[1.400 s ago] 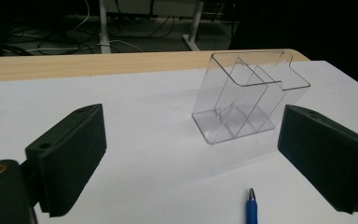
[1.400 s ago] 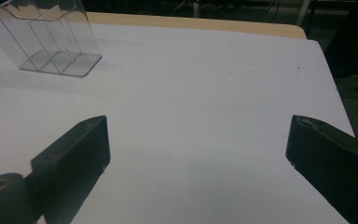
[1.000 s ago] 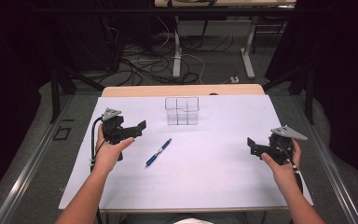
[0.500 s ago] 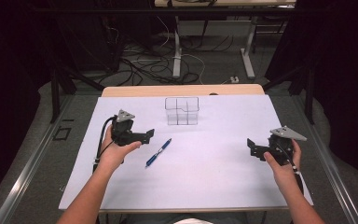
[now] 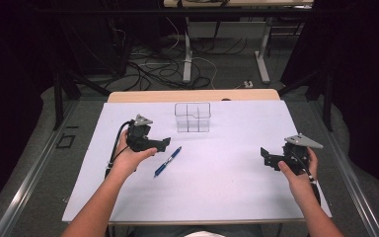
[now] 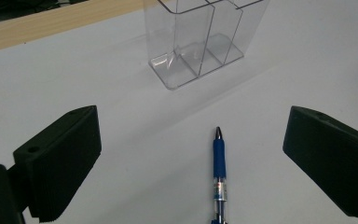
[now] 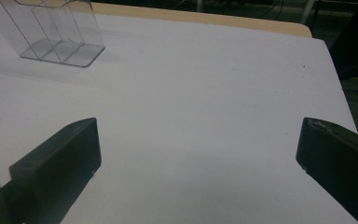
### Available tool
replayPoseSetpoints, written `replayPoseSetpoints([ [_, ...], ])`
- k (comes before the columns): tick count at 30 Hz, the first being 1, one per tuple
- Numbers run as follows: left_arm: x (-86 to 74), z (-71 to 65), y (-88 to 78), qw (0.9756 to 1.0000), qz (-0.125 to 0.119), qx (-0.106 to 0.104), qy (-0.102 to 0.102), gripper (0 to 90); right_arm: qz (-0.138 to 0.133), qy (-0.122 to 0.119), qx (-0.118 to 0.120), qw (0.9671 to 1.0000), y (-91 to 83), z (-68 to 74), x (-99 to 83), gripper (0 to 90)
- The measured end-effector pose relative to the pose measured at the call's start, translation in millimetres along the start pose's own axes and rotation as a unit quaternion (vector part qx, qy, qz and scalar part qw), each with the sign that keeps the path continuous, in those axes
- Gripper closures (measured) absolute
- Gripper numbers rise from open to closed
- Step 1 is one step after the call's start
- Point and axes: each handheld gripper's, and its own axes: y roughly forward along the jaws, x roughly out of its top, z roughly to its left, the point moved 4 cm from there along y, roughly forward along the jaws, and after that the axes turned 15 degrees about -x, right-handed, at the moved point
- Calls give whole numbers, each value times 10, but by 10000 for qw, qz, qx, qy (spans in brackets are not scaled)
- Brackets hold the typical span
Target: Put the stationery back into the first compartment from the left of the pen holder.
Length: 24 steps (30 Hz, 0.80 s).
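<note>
A white table with a bare wooden strip along its far edge carries everything here, and the clear organizer standing upright near the middle of that far edge serves as the landmark. It is a transparent plastic box split by thin walls into several compartments; in the left gripper view the organizer rises just beyond the pen's tip, and in the right gripper view the organizer sits far off at the upper left. The left gripper, held in the person's left hand, hovers on the near-left side of the organizer, its jaws pointing toward the pen and spread wide apart with nothing between them but table; in the left gripper view the left gripper straddles the pen from above without touching it. The right gripper, held in the right hand, is well apart from the organizer, out toward the table's right edge and nearer the person, its jaws likewise spread wide and holding nothing; the right gripper looks over bare white surface. The blue pen lies flat on the table nearer the person than the organizer and slightly to its left, just beside the left gripper, with the pen pointing its tip toward the organizer.
</note>
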Motion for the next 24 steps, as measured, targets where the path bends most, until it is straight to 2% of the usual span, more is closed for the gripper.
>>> replayPoseSetpoints([
  [2,18,-7,7,9999,162,-13,46,46,21,11,15,10000,0,2,-3,0],
  [9,110,-22,17,9987,494,-63,133,75,23,1,25,10000,-2,5,-4,0],
  [15,190,-15,24,9976,639,-261,-28,117,20,-24,24,10000,-7,-1,-2,0],
  [24,223,-20,66,9929,1171,-160,121,176,60,7,48,10000,-6,-3,-9,0],
])
